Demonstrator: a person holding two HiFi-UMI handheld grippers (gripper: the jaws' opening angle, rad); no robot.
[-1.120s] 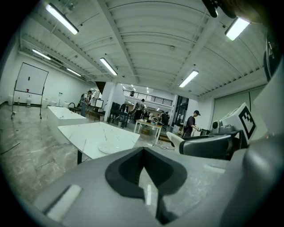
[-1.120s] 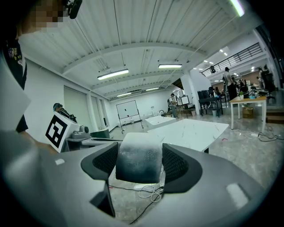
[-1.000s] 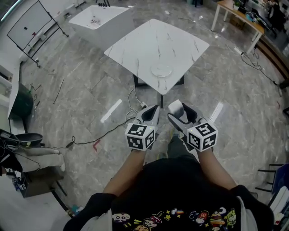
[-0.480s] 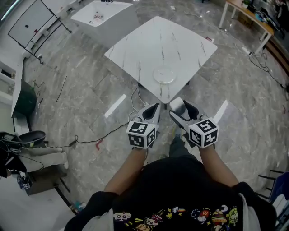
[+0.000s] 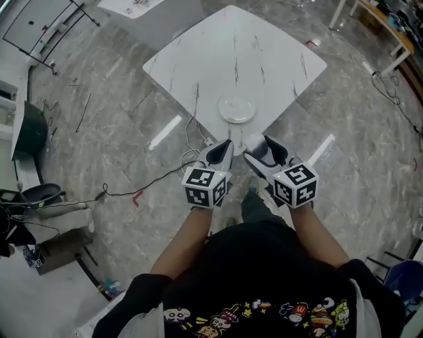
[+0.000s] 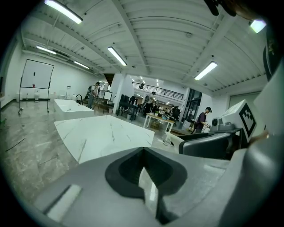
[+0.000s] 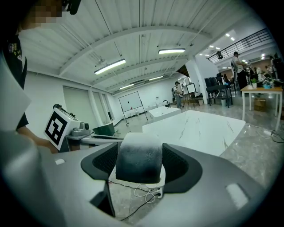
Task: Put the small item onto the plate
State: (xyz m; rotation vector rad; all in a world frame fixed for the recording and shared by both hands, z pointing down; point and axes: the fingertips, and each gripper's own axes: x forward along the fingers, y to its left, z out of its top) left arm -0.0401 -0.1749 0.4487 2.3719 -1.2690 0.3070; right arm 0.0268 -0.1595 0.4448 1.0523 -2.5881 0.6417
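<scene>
A round white plate (image 5: 236, 109) lies near the close corner of the white marble table (image 5: 198, 53). My right gripper (image 5: 259, 152) is shut on a small grey-white rounded item (image 7: 138, 157), held in the air just short of the table's near corner; the same item (image 5: 255, 145) shows between the jaws in the head view. My left gripper (image 5: 222, 154) hangs beside it at the same height, jaws together with nothing between them (image 6: 148, 181). Both grippers are over the floor, below the plate in the head view.
Cables and a white power strip (image 5: 207, 142) lie on the grey stone floor beneath the table corner. A second white table (image 5: 142, 6) stands at the far left, a whiteboard (image 5: 30, 23) behind it, and a wooden desk (image 5: 380, 23) at the far right.
The person has walked toward the table: the table and plate have drawn closer to both grippers. The right gripper still holds the item; the left stays shut.
</scene>
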